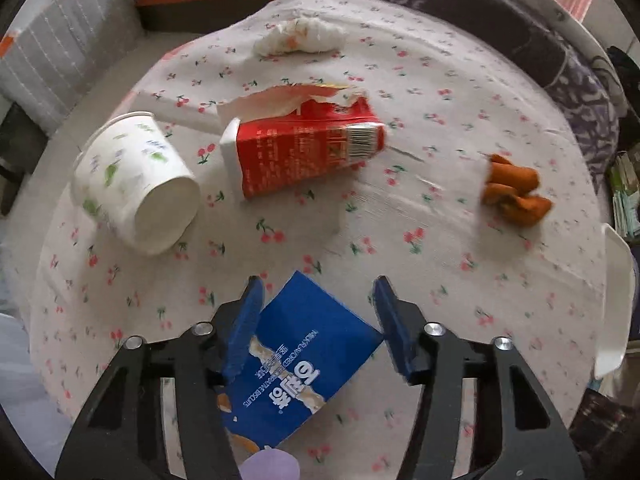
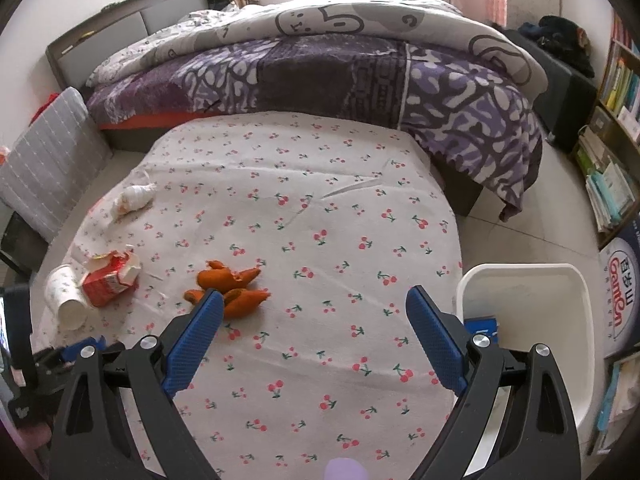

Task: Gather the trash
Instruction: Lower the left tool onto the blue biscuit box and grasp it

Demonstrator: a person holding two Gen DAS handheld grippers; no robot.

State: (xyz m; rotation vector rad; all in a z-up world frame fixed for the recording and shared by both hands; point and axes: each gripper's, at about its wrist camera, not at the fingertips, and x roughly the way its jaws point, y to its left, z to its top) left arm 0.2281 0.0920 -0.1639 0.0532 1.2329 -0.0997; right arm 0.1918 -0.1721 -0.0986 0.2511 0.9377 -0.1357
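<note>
Left wrist view: my left hand-held gripper (image 1: 318, 320) has its jaws apart around a blue biscuit box (image 1: 298, 364) at 6 o'clock on the counter (image 1: 440, 80). The left pad looks to be touching the box edge; the right pad is just clear of it. Not clamped yet, so I judge this as the start of the box pickup.

Other trash on the cherry-print cloth: tipped paper cup (image 1: 138, 184) at 9 o'clock, torn red carton (image 1: 304, 148) near centre, crumpled tissue (image 1: 300, 36) at 12 o'clock, orange peel (image 1: 514, 194) at 3 o'clock.

Right wrist view: my right hand-held gripper (image 2: 314, 320) is spread wide, holding nothing, hovering over bare cloth. The peel (image 2: 230, 286) sits at its 10 o'clock, partly behind the left fingertip. The white bin (image 2: 576, 292) is off the counter edge at 3 o'clock, with something blue inside it.

Next move, my call: close the left jaws squarely on the box, which lies skewed, lift, and carry it to the bin. The right could take the peel.
</note>
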